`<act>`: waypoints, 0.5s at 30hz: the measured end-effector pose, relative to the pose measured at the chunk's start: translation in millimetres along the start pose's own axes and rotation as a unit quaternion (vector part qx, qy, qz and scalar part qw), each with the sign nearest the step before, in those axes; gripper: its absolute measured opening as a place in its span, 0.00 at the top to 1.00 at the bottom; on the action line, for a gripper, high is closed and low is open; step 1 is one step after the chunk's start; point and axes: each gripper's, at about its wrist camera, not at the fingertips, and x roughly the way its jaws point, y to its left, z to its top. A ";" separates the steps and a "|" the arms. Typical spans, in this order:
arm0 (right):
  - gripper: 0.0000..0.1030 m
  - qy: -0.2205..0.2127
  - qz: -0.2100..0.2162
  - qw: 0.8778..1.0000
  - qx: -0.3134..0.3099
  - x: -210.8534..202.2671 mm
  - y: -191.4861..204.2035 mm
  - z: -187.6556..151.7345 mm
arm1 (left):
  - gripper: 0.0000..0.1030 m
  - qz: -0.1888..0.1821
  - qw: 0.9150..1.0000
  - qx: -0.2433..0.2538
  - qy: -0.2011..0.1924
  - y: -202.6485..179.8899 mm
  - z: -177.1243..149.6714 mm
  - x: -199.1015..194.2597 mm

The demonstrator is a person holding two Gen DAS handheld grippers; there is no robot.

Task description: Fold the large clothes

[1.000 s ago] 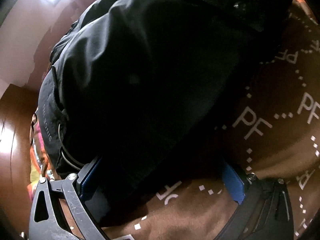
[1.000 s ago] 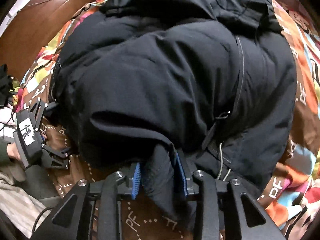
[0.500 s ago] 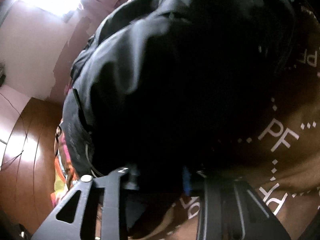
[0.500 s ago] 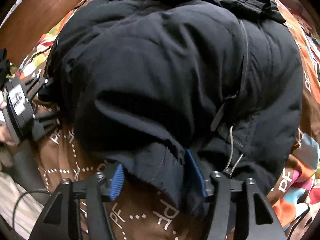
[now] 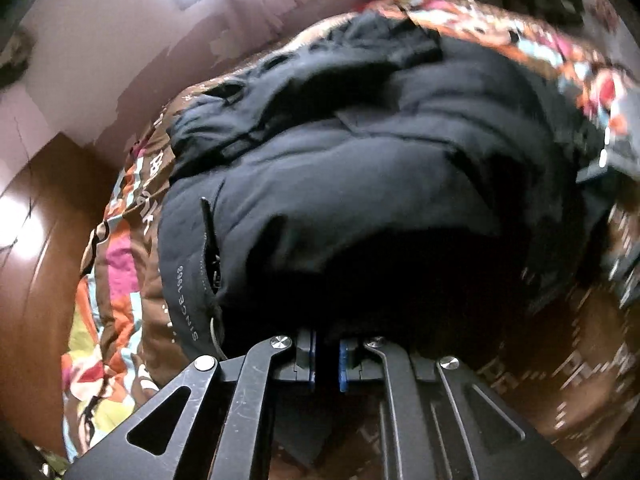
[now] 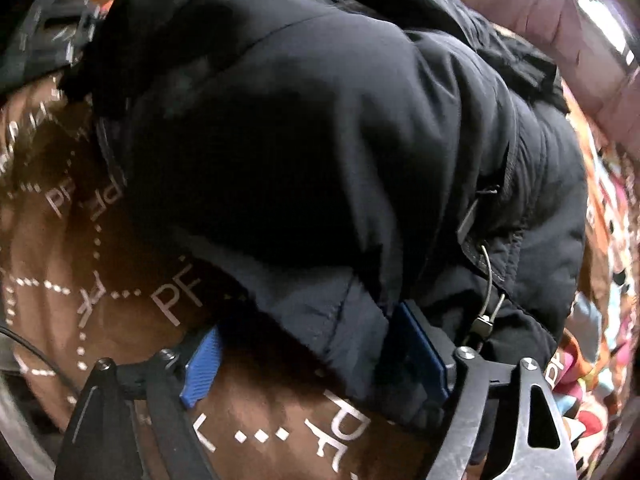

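A bulky black padded jacket [image 5: 360, 184] lies heaped on a brown bedspread [image 5: 560, 340] printed with white "PF" letters. My left gripper [image 5: 326, 350] is closing on the jacket's near edge; its blue pads stand almost together with dark cloth pinched between them, and that edge is lifted. In the right wrist view the jacket [image 6: 320, 140] fills most of the picture. My right gripper [image 6: 310, 332] is opening: the hem lies loosely between its blue pads, with a wide gap at the left pad [image 6: 200, 364]. A drawcord with a toggle [image 6: 486, 300] hangs by the right pad.
The bedspread [image 6: 80, 260] turns to bright patchwork [image 5: 116, 280] along its left side. Beyond that edge is a brown wooden floor [image 5: 36, 264], with a pinkish wall [image 5: 120, 60] behind. A blurred grey object [image 6: 52, 36] shows at the jacket's far left corner.
My left gripper went from wide open to nearly closed on the jacket's edge and rose with it. My right gripper let go of the hem, spread wide and sank towards the bedspread.
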 end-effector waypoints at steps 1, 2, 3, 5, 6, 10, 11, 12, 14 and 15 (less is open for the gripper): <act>0.16 -0.004 -0.012 1.000 -0.006 2.0 4.2 -1.3 | 0.93 -0.001 1.000 -0.005 -0.006 3.6 4.8 -0.5; 0.14 -0.009 -0.032 0.999 -0.014 5.2 9.7 -2.0 | 0.93 -0.002 1.000 -0.012 -0.014 6.4 11.8 -5.9; 0.14 -0.014 -0.045 0.999 -0.018 6.9 12.9 -1.8 | 0.94 -0.003 1.000 -0.017 -0.022 11.2 15.7 -9.1; 0.14 -0.031 -0.097 0.994 -0.027 12.1 19.4 0.2 | 0.94 -0.003 0.999 -0.024 -0.038 18.9 26.1 -17.0; 0.15 -0.035 -0.110 0.993 -0.025 12.7 20.9 0.6 | 0.94 -0.002 0.999 -0.028 -0.046 22.8 31.6 -20.6; 0.37 -0.051 -0.177 0.983 -0.012 14.0 15.8 7.2 | 0.94 -0.002 0.998 -0.035 -0.060 28.3 45.8 -25.4; 0.56 -0.052 -0.188 0.981 -0.009 11.8 11.9 10.5 | 0.94 -0.004 0.997 -0.037 -0.061 30.0 49.0 -25.6; 0.67 -0.054 -0.185 0.981 -0.004 7.4 6.5 12.9 | 0.94 -0.005 0.997 -0.039 -0.063 31.8 50.7 -25.3; 0.82 -0.063 -0.144 0.987 0.025 -8.6 -13.5 20.5 | 0.95 -0.004 0.997 -0.044 -0.068 37.1 55.7 -26.6; 0.87 -0.064 -0.129 0.989 0.034 -14.2 -22.1 23.3 | 0.95 -0.005 0.997 -0.046 -0.070 39.5 56.6 -26.5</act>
